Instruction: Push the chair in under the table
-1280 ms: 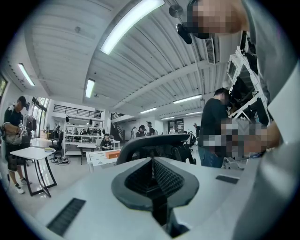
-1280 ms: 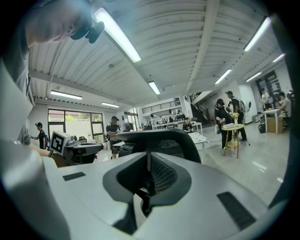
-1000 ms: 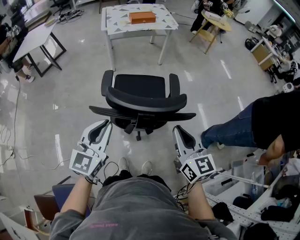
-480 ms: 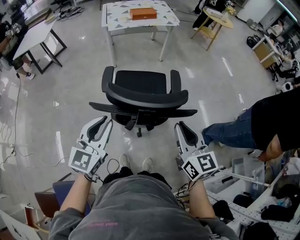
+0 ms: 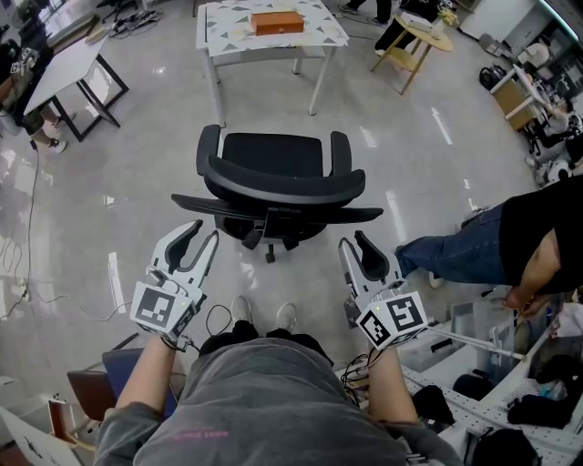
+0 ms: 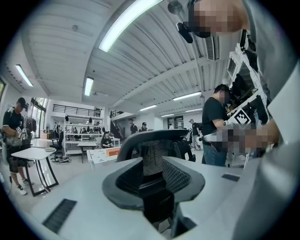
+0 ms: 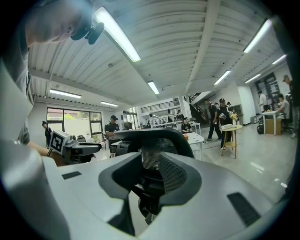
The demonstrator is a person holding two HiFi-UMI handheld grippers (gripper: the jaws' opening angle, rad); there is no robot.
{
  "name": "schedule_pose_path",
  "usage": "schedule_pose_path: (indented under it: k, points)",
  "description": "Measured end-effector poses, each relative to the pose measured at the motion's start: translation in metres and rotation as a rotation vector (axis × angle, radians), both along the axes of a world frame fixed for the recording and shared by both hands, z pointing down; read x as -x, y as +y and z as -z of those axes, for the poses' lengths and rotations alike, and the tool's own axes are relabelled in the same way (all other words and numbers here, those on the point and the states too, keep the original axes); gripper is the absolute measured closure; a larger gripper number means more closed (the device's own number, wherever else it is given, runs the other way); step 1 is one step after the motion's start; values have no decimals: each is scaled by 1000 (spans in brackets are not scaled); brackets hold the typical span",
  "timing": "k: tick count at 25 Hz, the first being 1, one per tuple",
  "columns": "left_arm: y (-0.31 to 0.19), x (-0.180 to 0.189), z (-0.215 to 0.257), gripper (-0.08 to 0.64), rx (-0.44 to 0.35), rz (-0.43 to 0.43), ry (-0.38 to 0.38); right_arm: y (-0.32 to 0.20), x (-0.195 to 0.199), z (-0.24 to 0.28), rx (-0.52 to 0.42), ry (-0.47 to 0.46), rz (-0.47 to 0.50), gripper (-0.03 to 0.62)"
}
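Observation:
A black office chair (image 5: 271, 177) stands on the grey floor with its backrest towards me. Beyond it is a white table (image 5: 219, 36) carrying an orange box (image 5: 276, 22); the chair is a good way short of it. My left gripper (image 5: 199, 236) hovers just behind the backrest's left end, and its jaws are opening with nothing between them. My right gripper (image 5: 354, 242) sits behind the right end, its jaws also opening and empty. The mesh backrest (image 6: 152, 140) fills the gap ahead of the left gripper (image 6: 152, 174). The right gripper (image 7: 152, 177) frames the backrest (image 7: 157, 136) likewise.
A person in jeans (image 5: 455, 255) stands close at the right. Another table (image 5: 64, 77) is at the far left and a wooden stool (image 5: 410, 45) at the far right. Boxes and gear (image 5: 474, 382) crowd the near right. My shoes (image 5: 262, 320) are just behind the chair.
Both grippers' jaws have spread apart from nearly shut. The hands and the chair stay where they were.

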State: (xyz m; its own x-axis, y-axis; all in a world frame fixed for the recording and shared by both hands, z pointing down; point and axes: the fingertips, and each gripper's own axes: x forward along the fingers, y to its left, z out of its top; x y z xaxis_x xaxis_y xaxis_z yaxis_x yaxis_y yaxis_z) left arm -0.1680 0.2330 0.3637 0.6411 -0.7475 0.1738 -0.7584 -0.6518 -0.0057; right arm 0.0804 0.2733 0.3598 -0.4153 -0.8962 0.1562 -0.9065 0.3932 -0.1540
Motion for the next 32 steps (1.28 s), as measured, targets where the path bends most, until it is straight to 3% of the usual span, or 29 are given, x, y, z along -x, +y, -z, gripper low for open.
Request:
schedule_pose_path:
  k: [14,21,32]
  points:
    - [0,4,-2,380,3,3,-4,1,2,-1,1,13,16,419]
    - [-2,5,-10,331,10,-25,-38,-1,2,2,-13,68,41,374]
    - [-20,4,-36,302,-67,-157,-318,-19,-3,-25,20,296,135,359]
